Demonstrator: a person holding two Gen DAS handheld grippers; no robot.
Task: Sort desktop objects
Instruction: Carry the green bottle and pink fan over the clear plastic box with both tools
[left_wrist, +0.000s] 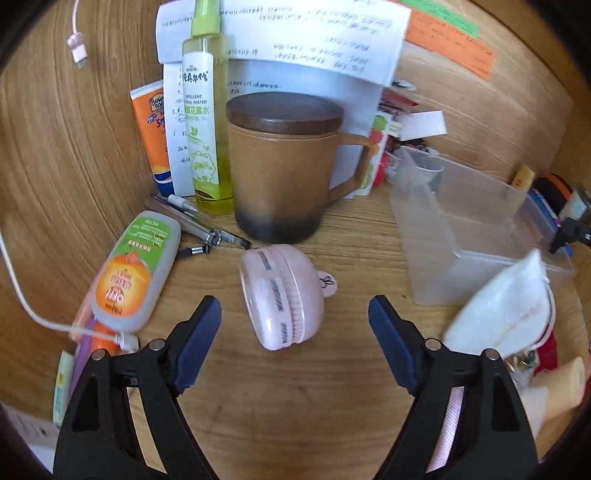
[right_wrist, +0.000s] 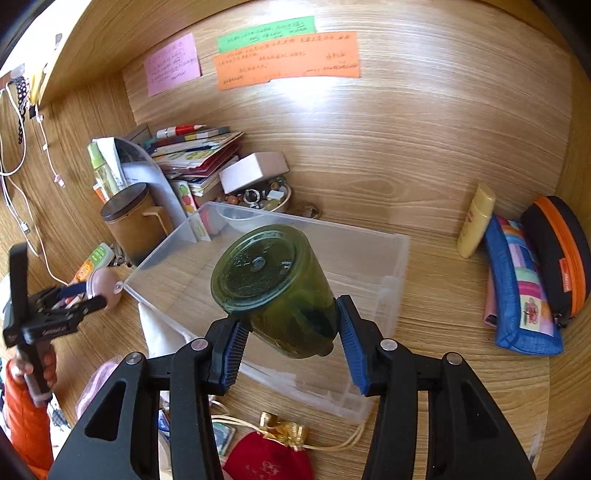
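The right gripper (right_wrist: 291, 332) has its fingers clamped on a dark green jar (right_wrist: 273, 288), tilted with its base facing forward, above the near rim of the clear plastic bin (right_wrist: 369, 254). Bare wooden table (right_wrist: 443, 295) lies right of those fingers, up to the pouches by the wall. The left gripper (left_wrist: 295, 321) has its fingers spread wide with nothing held; a pink round case (left_wrist: 280, 295) lies between and just ahead of them, and the lidded brown mug (left_wrist: 284, 166) stands beyond.
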